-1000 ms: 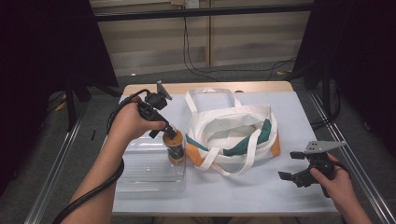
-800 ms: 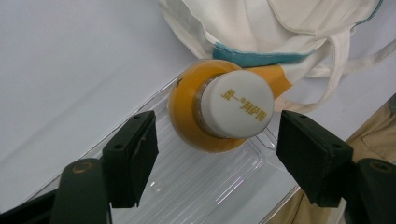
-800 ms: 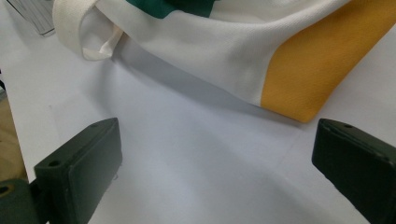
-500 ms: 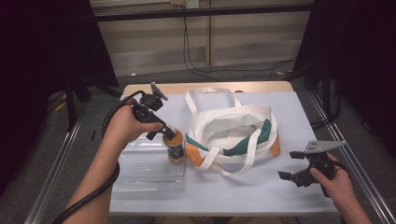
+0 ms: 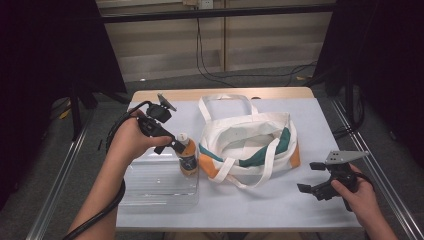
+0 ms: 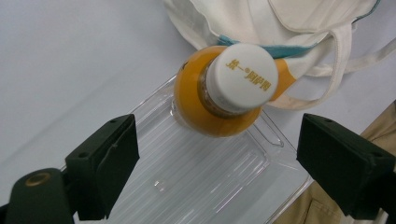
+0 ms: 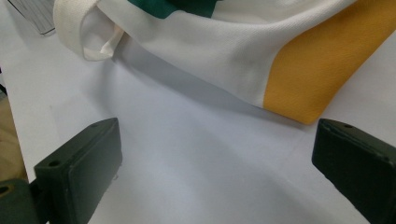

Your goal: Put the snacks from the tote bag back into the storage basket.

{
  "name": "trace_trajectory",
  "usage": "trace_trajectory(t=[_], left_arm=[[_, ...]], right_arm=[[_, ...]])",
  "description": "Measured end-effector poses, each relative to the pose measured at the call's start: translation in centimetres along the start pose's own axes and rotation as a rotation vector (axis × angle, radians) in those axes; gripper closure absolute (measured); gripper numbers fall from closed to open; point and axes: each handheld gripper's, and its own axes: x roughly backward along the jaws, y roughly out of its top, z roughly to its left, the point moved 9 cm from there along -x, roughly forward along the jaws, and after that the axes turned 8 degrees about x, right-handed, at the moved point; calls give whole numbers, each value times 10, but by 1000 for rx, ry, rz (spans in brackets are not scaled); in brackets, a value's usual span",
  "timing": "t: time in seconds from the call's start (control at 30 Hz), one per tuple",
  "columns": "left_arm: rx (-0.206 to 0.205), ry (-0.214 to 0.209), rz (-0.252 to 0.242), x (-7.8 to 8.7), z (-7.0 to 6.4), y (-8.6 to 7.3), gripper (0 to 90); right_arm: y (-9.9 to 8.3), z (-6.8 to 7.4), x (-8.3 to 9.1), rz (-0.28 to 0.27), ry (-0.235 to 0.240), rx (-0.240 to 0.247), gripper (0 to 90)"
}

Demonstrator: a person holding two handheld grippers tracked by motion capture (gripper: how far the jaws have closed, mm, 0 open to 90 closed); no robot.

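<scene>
An orange drink bottle (image 5: 187, 156) with a white cap (image 6: 243, 77) stands upright in the far right corner of a clear plastic tray (image 5: 150, 192). My left gripper (image 5: 174, 145) hovers just above and to the left of the cap, open, with its jaws wide on either side of the bottle (image 6: 210, 112) and not touching it. A white tote bag (image 5: 250, 135) with green and orange patches lies open right of the bottle. My right gripper (image 5: 309, 176) is open low over the table at the front right, facing the bag's orange corner (image 7: 317, 70).
The tray (image 6: 210, 182) holds nothing besides the bottle. The bag's handles (image 5: 220, 102) spread toward the far edge of the white table (image 5: 280, 212). Metal rails run along both sides of the table, and cables lie on the floor beyond it.
My left gripper has drawn back up and to the left off the bottle, which stays standing in the tray. The right gripper has not moved.
</scene>
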Motion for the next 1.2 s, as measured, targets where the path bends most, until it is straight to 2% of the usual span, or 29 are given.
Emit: trace_trajectory(t=[0.1, 0.43, 0.7, 0.73, 0.8, 0.83, 0.87, 0.9, 0.97, 1.0, 1.03, 1.07, 1.13, 1.2], left_arm=[[-9, 18, -8, -2, 1, -3, 128], [-13, 27, -14, -12, 5, -11, 117], [2, 31, -12, -19, 10, -20, 112], [23, 26, -36, -21, 9, -19, 112], [8, 39, -18, -21, 12, -22, 112], [26, 33, -26, -23, 11, -23, 112], [14, 34, -18, -23, 13, -24, 111], [28, 30, -25, -25, 12, -24, 111], [31, 33, -23, -26, 13, -26, 110], [17, 37, -16, -26, 14, -28, 109], [36, 33, -30, -27, 13, -27, 109], [18, 33, -13, -27, 15, -29, 109], [33, 30, -24, -30, 14, -30, 109], [27, 28, -17, -30, 14, -31, 109]], right_arm=[[0, 0, 0, -1, 1, 0, 14], [0, 1, 0, 3, 3, 0, 14], [0, 1, -1, 3, 3, -1, 14], [0, 1, 0, 4, 3, -1, 14], [0, 1, -1, 2, 4, 0, 14], [0, 1, -1, 3, 4, 0, 14], [0, 1, -1, 4, 4, 0, 14], [0, 1, -1, 4, 4, 0, 14], [0, 1, -1, 4, 3, 1, 14], [0, 1, -1, 3, 4, 2, 14], [0, 1, -1, 3, 3, 2, 14], [0, 1, -1, 3, 3, 1, 14], [0, 1, -1, 4, 2, 1, 14], [0, 1, -1, 3, 3, 2, 14]])
